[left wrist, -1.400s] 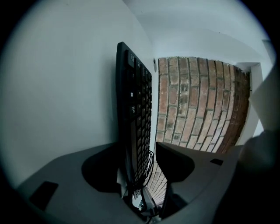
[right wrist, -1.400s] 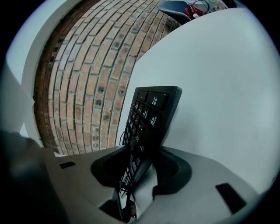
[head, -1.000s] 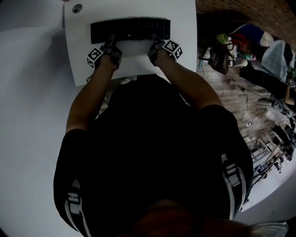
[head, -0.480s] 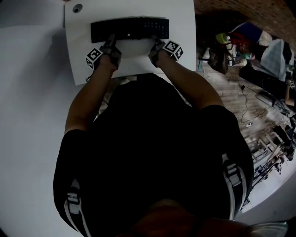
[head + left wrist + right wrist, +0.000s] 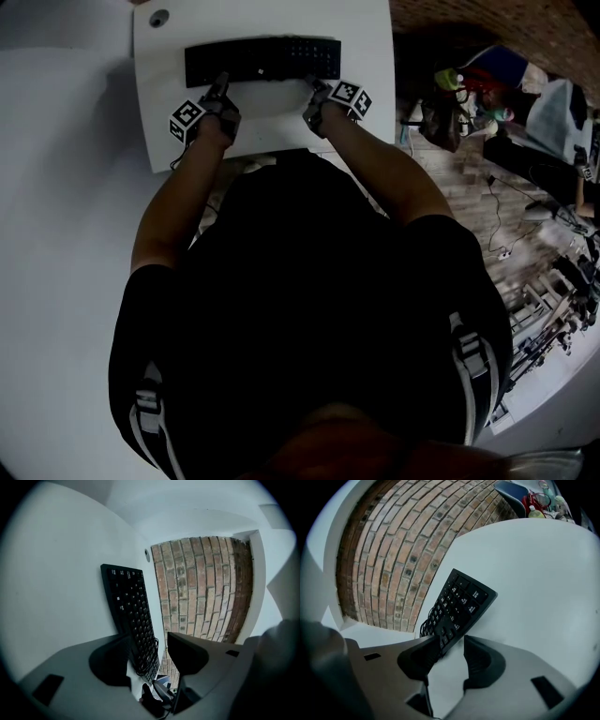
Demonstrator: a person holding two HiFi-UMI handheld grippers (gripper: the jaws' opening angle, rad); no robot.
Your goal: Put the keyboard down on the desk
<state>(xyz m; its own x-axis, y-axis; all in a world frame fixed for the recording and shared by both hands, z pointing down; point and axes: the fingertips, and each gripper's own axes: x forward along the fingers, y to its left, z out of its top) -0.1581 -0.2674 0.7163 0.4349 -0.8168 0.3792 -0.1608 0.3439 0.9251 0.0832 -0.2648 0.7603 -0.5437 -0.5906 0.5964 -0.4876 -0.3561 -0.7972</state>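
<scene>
The black keyboard (image 5: pixel 262 61) lies flat across the far part of the white desk (image 5: pixel 366 112). My left gripper (image 5: pixel 219 86) sits at its near edge on the left end, and my right gripper (image 5: pixel 316 90) at the near edge on the right end. In the left gripper view the keyboard (image 5: pixel 131 616) runs away between the spread jaws of the left gripper (image 5: pixel 149 660), and its coiled cable (image 5: pixel 151 658) shows. In the right gripper view the number-pad end of the keyboard (image 5: pixel 457 606) lies by the left jaw of the right gripper (image 5: pixel 450 660), with bare desk in the gap. Both are open.
A round cable hole (image 5: pixel 157 16) sits at the desk's far left corner. A brick wall (image 5: pixel 201 588) stands beyond the desk. Bags and clutter (image 5: pixel 459 94) and cables lie on the wooden floor to the right. The person's body hides the desk's near edge.
The left gripper has shifted slightly left and back from the keyboard. The keyboard and the right gripper have hardly moved.
</scene>
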